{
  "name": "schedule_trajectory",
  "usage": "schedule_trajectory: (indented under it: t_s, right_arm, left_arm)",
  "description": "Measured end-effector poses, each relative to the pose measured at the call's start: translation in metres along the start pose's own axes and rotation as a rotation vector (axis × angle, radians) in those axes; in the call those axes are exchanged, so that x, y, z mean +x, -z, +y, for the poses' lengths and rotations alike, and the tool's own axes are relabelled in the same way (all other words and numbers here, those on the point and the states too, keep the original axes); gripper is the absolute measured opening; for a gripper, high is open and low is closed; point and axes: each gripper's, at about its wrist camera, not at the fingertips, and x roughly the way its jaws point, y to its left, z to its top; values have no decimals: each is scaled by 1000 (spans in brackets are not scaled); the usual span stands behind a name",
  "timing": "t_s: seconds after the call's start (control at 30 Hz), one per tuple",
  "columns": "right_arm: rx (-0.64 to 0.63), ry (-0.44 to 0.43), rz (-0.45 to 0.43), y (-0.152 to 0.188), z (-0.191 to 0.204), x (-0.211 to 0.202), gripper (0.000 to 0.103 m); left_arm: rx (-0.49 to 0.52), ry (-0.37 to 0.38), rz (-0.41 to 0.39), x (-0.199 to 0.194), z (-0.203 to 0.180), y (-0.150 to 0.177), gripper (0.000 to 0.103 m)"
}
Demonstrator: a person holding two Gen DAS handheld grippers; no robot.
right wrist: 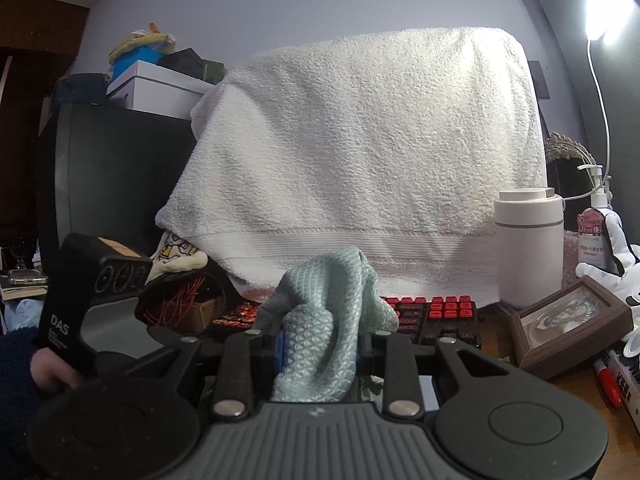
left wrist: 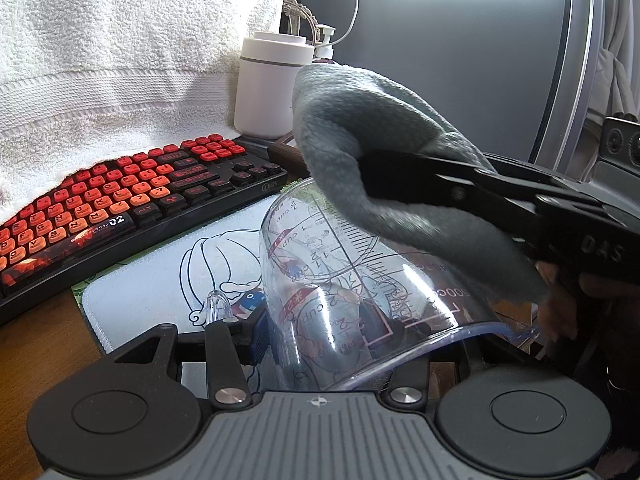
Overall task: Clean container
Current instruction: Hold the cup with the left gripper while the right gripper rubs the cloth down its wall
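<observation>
The left gripper (left wrist: 320, 336) has its jaws partly closed on a clear measuring cup (left wrist: 360, 292), which tilts forward from them over a printed mat (left wrist: 160, 280). Right of that, the right gripper (right wrist: 320, 344) pinches a pale blue-green cloth (right wrist: 324, 320) between nearly closed jaws, the cloth draping against the cup's upper side.

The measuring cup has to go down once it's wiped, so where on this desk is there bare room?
The mouse mat in front of the keyboard is the open patch, under the measuring cup. A strip of bare desk lies left of the mat. The right side is crowded: white canister, picture frame, pump bottle, red marker.
</observation>
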Motion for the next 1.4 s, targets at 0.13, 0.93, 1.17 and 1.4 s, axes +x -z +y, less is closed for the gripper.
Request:
schedule_trajectory:
  t_s: [0.13,0.93,1.17,1.4]
  right_arm:
    - [1,24,6,-1,5,2,28]
    - [-41,-59,25,-7,12,17,28]
    - [-17,-36,26,-8,0,27,27]
    - [-16,-26,28,-6,17,20,28]
  left_arm:
    - [2,-1,0,0,0,0,46]
    - [1,0,0,-1,-3,0,46]
    - [2,0,0,-1,-2,0,46]
    - [2,0,0,-2,-1,0,46]
